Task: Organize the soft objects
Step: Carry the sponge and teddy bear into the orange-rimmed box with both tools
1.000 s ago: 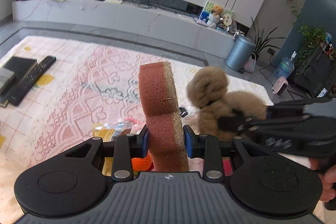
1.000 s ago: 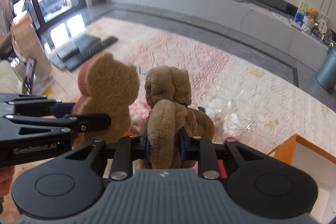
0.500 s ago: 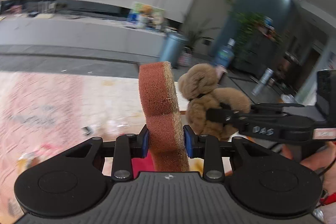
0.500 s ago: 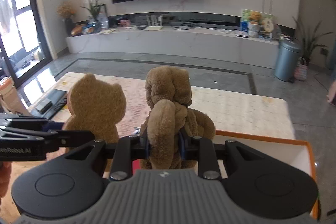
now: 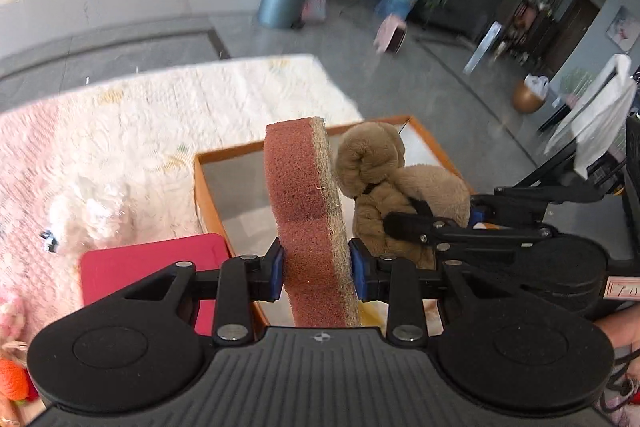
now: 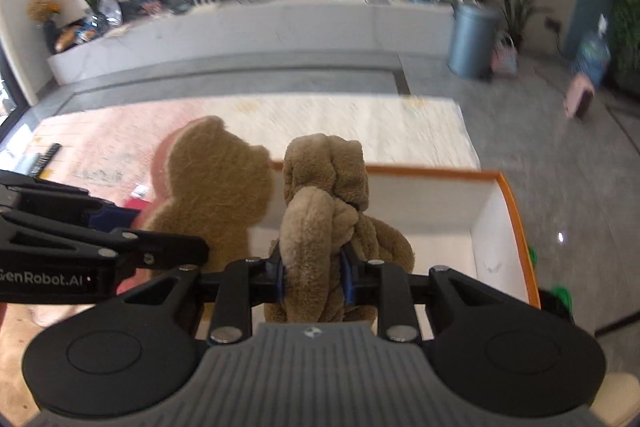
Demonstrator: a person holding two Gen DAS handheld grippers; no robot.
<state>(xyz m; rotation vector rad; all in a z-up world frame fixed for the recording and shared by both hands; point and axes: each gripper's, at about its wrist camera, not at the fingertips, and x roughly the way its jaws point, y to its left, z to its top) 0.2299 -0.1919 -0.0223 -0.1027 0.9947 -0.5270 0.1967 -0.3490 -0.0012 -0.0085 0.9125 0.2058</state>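
Note:
My left gripper (image 5: 317, 273) is shut on a flat bear-shaped sponge (image 5: 306, 203), reddish on one face and tan on the other; it stands upright above the near edge of an orange-rimmed white box (image 5: 204, 183). My right gripper (image 6: 313, 277) is shut on a brown plush toy (image 6: 326, 199), held over the same box (image 6: 516, 219). In the left wrist view the plush toy (image 5: 394, 183) and right gripper (image 5: 404, 223) sit just right of the sponge. In the right wrist view the sponge (image 6: 216, 183) and left gripper (image 6: 172, 247) are at the left.
A red flat item (image 5: 148, 263) lies left of the box on a pink-and-cream rug (image 5: 120, 131). White fluffy material (image 5: 92, 211) rests on the rug. A grey bin (image 6: 472, 39) and a long low cabinet (image 6: 240, 27) stand behind, on grey floor.
Both grippers have swung to the right with their loads, from above the rug to above the orange-rimmed box. The grips on sponge and plush are unchanged.

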